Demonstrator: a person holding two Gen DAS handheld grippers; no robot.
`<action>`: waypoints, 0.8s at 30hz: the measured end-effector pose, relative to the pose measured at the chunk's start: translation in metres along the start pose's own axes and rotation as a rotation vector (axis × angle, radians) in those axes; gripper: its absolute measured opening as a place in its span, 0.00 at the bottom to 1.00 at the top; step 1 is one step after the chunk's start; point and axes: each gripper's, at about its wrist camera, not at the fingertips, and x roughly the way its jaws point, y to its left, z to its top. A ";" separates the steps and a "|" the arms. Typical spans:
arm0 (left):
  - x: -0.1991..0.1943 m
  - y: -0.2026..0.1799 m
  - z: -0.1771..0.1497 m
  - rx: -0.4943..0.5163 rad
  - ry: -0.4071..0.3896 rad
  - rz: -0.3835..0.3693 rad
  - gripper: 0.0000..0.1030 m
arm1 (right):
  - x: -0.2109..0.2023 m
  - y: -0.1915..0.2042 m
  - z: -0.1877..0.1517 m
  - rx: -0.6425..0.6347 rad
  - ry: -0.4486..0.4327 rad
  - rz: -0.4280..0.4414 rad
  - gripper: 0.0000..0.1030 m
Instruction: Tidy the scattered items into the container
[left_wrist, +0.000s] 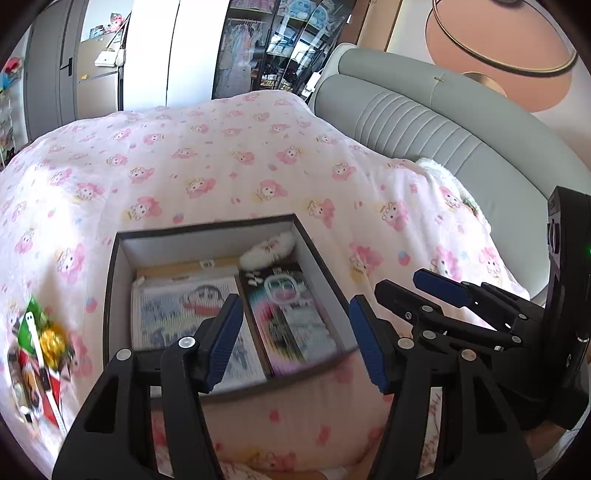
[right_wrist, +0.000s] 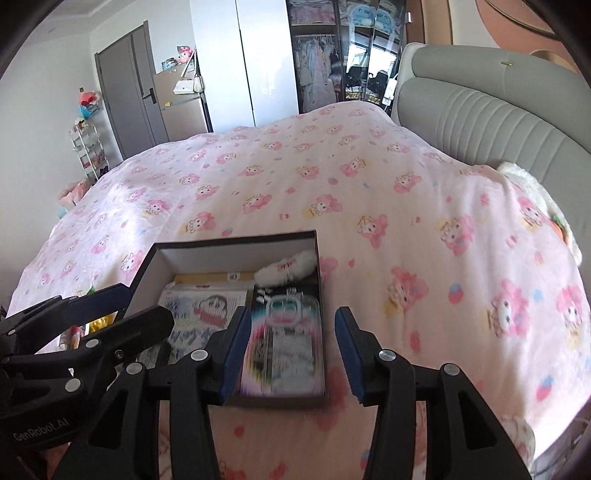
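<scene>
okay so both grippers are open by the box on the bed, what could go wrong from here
Leftovers: a pile of snack packets lies on the bedspread left of the box, outside it. The left gripper hangs over the box, not the pile.

Collision: the right gripper sits close beside the left, so a sideways reach might knock them together.

Soft bedding: pressing the box rim could tip it and shift the fluffy white item.

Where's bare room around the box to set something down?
Bare quilt lies right of the box toward the headboard, and beyond the box's far wall. Crowded: inside the box, nearly covered, and its left side, where the snack pile lies.
</scene>
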 end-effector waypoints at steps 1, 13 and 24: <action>-0.006 -0.003 -0.009 -0.006 -0.006 0.006 0.59 | -0.004 0.001 -0.005 -0.001 0.001 -0.007 0.42; -0.033 0.009 -0.067 -0.124 0.008 0.125 0.65 | -0.027 0.019 -0.063 -0.029 0.072 0.048 0.42; -0.036 0.012 -0.068 -0.165 -0.011 0.129 0.88 | -0.034 0.008 -0.060 0.023 0.052 -0.002 0.56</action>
